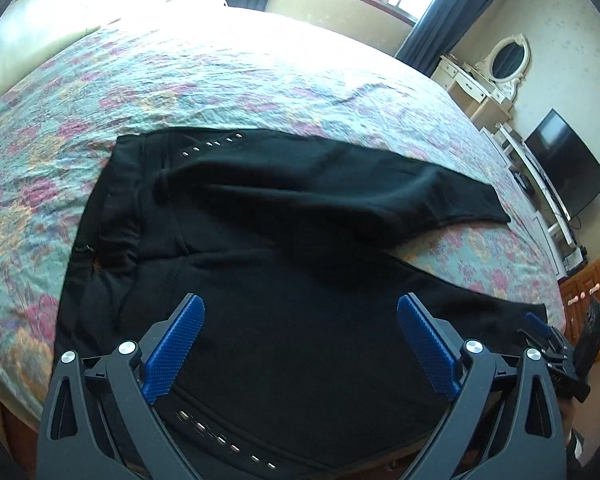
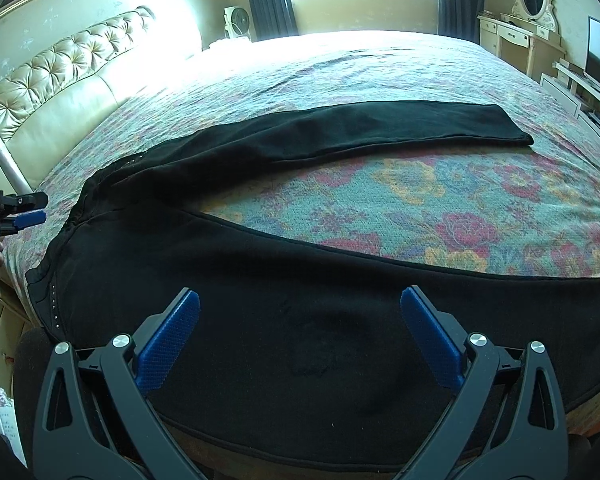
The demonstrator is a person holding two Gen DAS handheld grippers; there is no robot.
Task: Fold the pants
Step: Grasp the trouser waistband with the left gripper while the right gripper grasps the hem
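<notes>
While pants (image 1: pixel 284 264) lie spread on bed (image 1: pixel 236 76), legs splayed apart, left gripper (image 1: pixel 298 312) and right gripper (image 2: pixel 300 306) hover released. Fabric soft, limp, probably light; pinch near-leg edge, waistband.

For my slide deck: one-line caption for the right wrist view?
Open right tongs hover over black pants spread on a floral bedspread.

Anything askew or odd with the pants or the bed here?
Nothing stands out. The black pants lie spread on the floral bedspread, legs splayed apart, unfolded. Left gripper and right gripper are both open, holding nothing.
</notes>
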